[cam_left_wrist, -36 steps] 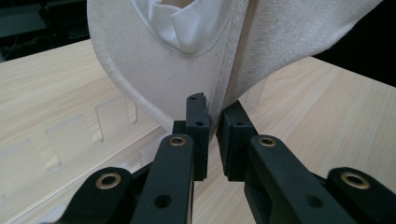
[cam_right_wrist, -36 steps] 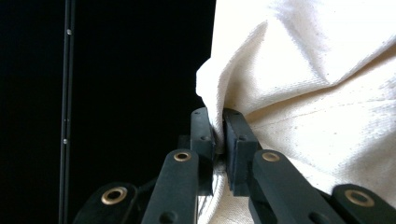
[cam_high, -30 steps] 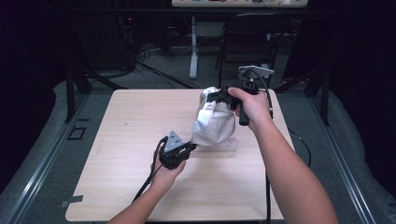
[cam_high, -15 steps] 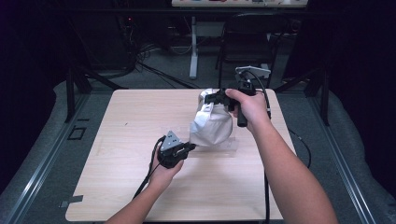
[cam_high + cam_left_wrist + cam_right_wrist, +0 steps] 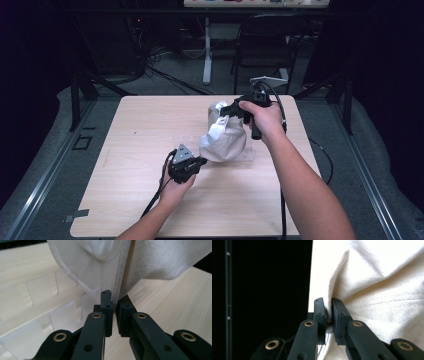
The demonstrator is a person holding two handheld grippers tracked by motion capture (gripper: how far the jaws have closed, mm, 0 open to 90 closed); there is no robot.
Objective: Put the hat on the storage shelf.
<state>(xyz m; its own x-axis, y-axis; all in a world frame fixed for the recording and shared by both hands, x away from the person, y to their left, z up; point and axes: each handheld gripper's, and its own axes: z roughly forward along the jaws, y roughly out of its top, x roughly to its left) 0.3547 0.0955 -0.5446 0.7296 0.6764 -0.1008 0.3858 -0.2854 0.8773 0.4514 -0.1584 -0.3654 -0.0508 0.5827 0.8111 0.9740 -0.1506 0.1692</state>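
Toward the desk's far right quarter, a white cloth bag [image 5: 223, 136] hangs stretched between two grips, probably to hold it upright over a clear plastic tray [image 5: 37, 312]. Right gripper [image 5: 235, 107] pinches its top edge from above (wrist raised); left gripper [image 5: 200, 161] clamps the lower hem, hand low.

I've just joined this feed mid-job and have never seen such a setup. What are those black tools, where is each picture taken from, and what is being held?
A person at a wooden table works with a hand-held gripper in each hand: two black jaws that pinch. The high view looks down from above. The other two pictures come from cameras riding on each gripper, looking along its jaws. The left hand-held gripper pinches the lower edge of a white cloth bag; the right hand-held gripper pinches its upper part, lifted. A clear plastic sheet with cut slots lies under the bag.
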